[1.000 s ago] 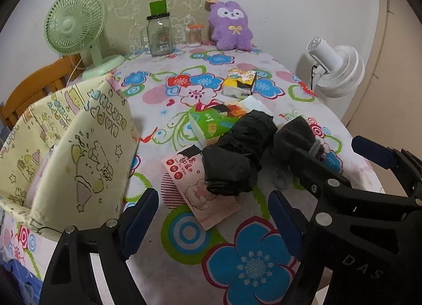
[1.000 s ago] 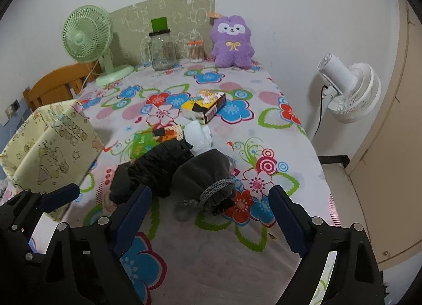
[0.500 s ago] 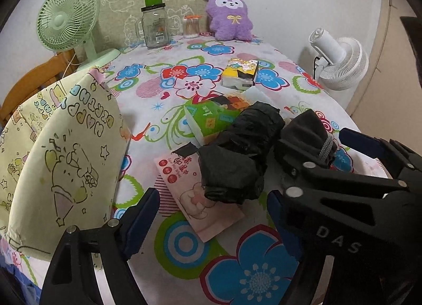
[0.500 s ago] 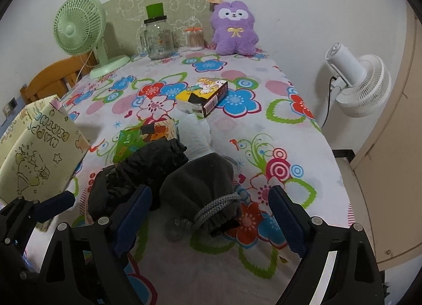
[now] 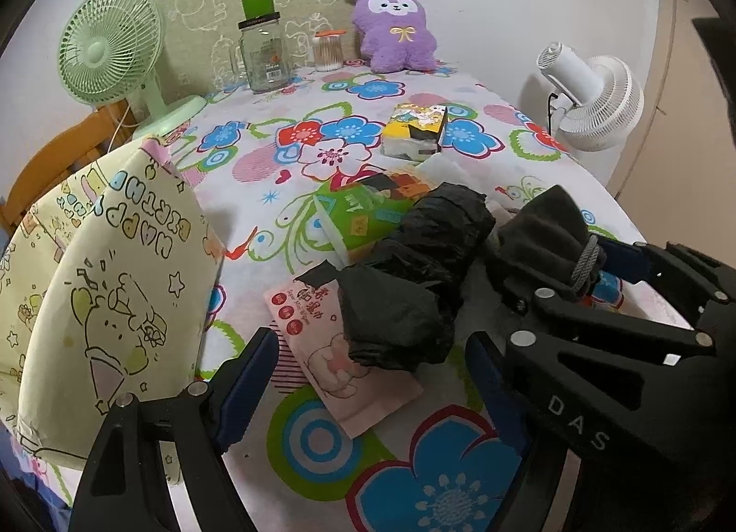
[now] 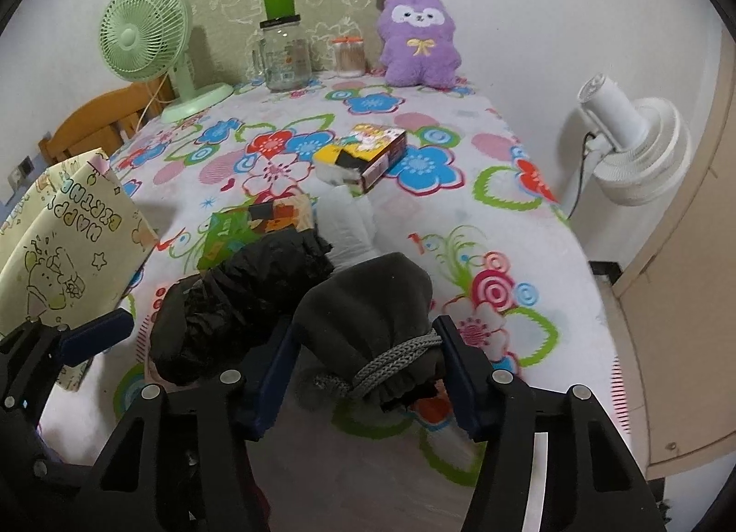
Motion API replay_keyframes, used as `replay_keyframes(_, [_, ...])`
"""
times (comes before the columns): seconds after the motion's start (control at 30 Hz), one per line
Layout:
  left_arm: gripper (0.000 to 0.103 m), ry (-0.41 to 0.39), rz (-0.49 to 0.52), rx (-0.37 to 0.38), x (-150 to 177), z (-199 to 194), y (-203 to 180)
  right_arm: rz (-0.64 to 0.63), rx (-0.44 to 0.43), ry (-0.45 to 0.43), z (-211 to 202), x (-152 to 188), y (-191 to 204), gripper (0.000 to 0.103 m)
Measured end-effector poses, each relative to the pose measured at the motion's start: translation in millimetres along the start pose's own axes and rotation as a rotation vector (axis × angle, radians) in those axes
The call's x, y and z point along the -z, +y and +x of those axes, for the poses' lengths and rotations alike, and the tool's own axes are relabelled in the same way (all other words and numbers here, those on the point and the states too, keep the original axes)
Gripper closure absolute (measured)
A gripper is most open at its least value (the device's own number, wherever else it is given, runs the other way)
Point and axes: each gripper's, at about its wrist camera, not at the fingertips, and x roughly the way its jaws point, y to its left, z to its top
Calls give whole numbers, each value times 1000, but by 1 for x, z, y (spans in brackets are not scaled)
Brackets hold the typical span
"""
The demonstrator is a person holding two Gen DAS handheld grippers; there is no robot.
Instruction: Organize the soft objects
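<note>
Hidden and cut-off parts

The black bag [image 5: 414,274] covers part of the pink pack [image 5: 340,375] and green pack [image 5: 354,219]; the gift bag [image 5: 106,283] runs off the picture's left edge.

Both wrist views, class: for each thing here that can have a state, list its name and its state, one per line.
Right gripper: jaws closing around the drawstring pouch.
Left gripper: open, empty.
Drawstring pouch: cinched shut, lying on the table.
Gift bag: upright, open at the top.
Glass jar: lid on, upright.
Green fan: blades look still.
Purple plush: propped upright against the wall.
</note>
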Motion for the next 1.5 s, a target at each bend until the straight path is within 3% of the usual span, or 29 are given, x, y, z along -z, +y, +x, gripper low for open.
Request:
replay_keyframes(0.27, [19,-77,-3,-51,-7,-6,-1,50,1,-28,-12,-4,-13,42])
replay_keyframes(0.43, [21,-93,29,-39,-16,-3,-7,61,4,-40,-15,-8,-16,42])
replay_keyframes(0.67, [37,-59,58,-24,-21,8,-15,73,-5,-18,-8,-8,-18,41])
replay_keyframes(0.77, [53,-40,65,-6,-20,13,-16,76,-9,-4,-4,-7,-18,41])
replay_keyframes(0.9, [58,-34,73,4,-19,11,-17,94,-18,8,-3,-6,-19,41])
replay_keyframes(1.5, [59,-112,60,24,-17,-39,-20,85,-19,-91,-55,-8,-8,41])
